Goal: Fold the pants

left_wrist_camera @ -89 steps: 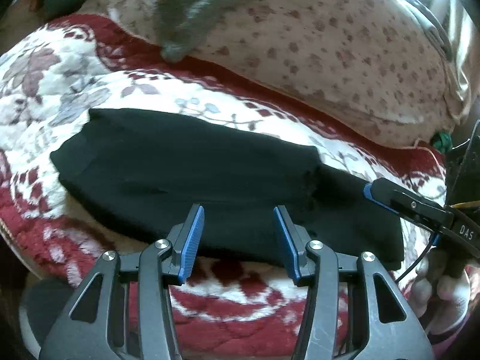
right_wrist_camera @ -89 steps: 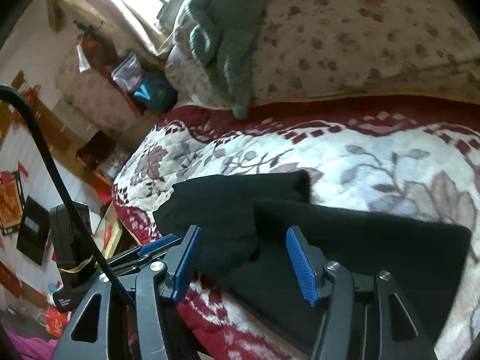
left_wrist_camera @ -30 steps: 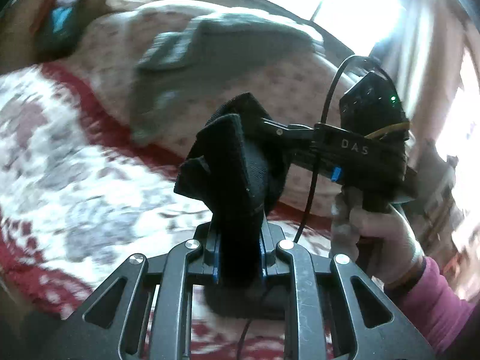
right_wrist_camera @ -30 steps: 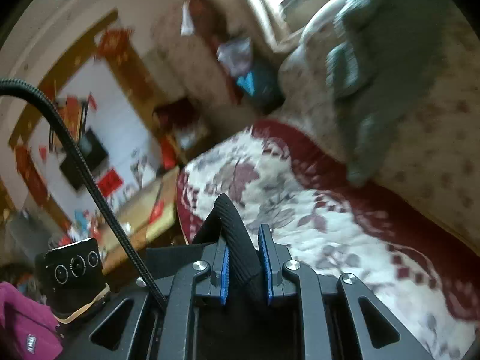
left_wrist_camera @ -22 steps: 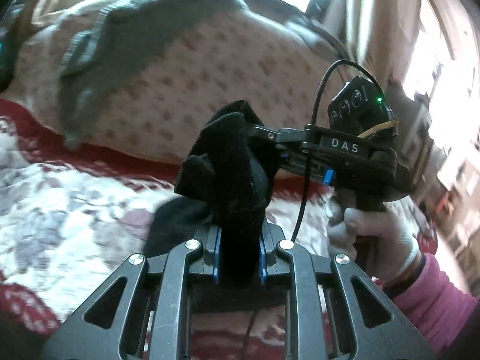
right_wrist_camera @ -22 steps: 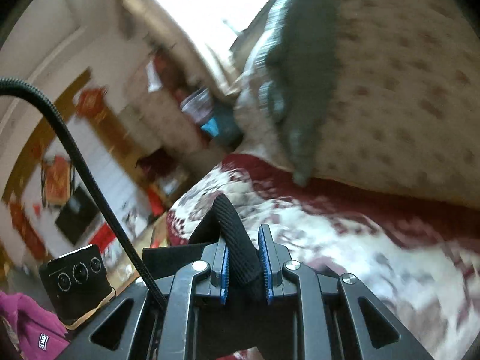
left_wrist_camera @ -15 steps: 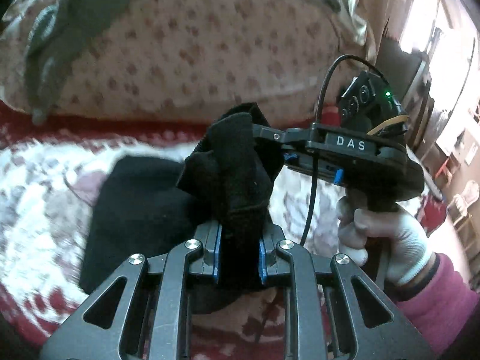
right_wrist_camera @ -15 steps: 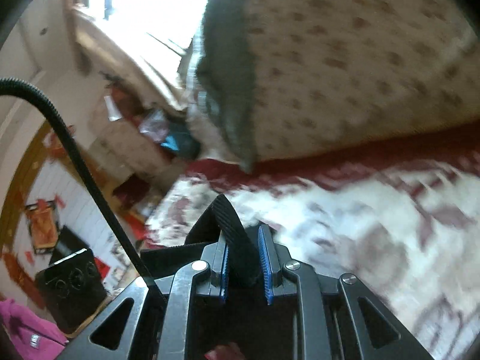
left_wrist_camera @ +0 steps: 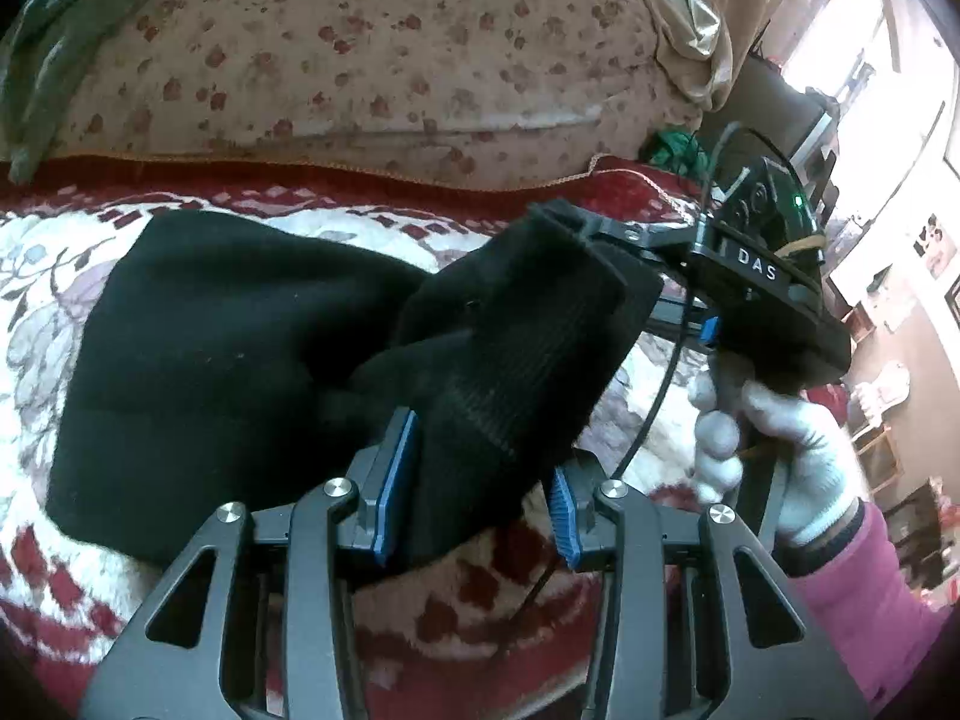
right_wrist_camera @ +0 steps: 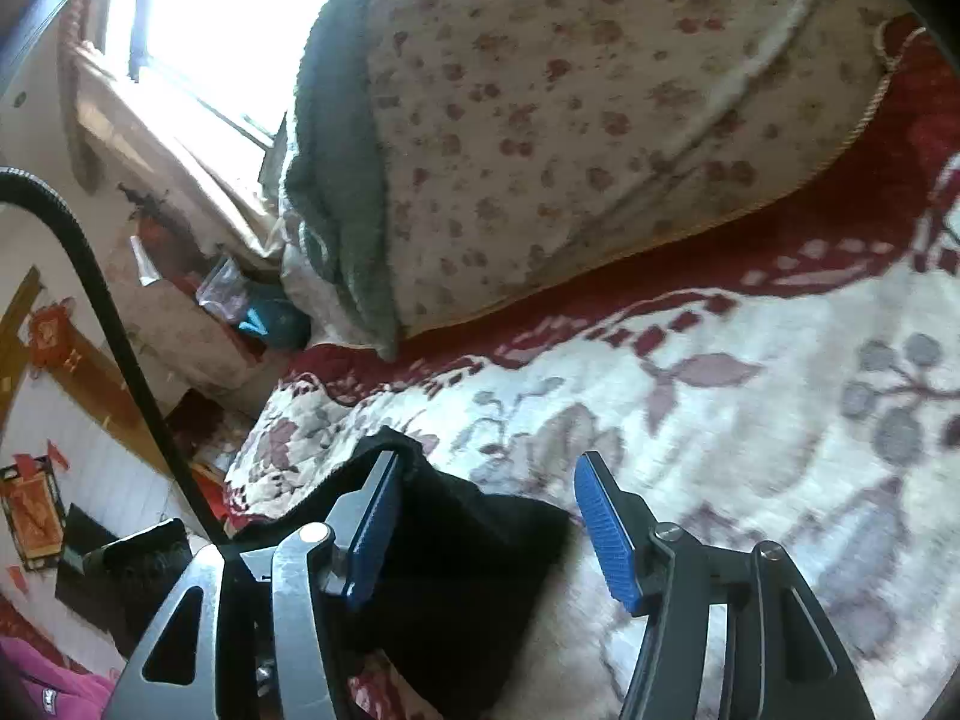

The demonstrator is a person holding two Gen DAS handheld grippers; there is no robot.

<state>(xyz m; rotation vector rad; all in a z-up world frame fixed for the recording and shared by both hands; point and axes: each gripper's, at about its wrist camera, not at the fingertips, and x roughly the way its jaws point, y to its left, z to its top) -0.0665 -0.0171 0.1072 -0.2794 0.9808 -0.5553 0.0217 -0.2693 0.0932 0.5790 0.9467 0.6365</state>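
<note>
Now pants [left_wrist_camera: 492,360] between parted left tongs [left_wrist_camera: 474,480].

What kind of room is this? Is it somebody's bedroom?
Probably a bedroom or living room at home. Black pants lie on a red and white flowered blanket, a big flowered cushion sits behind, and sun comes through a window.

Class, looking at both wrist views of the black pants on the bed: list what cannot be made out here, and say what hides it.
- Left wrist view: the right gripper's fingertips, covered by the raised fold of the black pants.
- Left wrist view: the pants' near edge, hidden behind the left gripper.
- Right wrist view: most of the pants, cut off by the bottom edge and the right gripper.
- Right wrist view: the quilt pattern, blurred.
</note>
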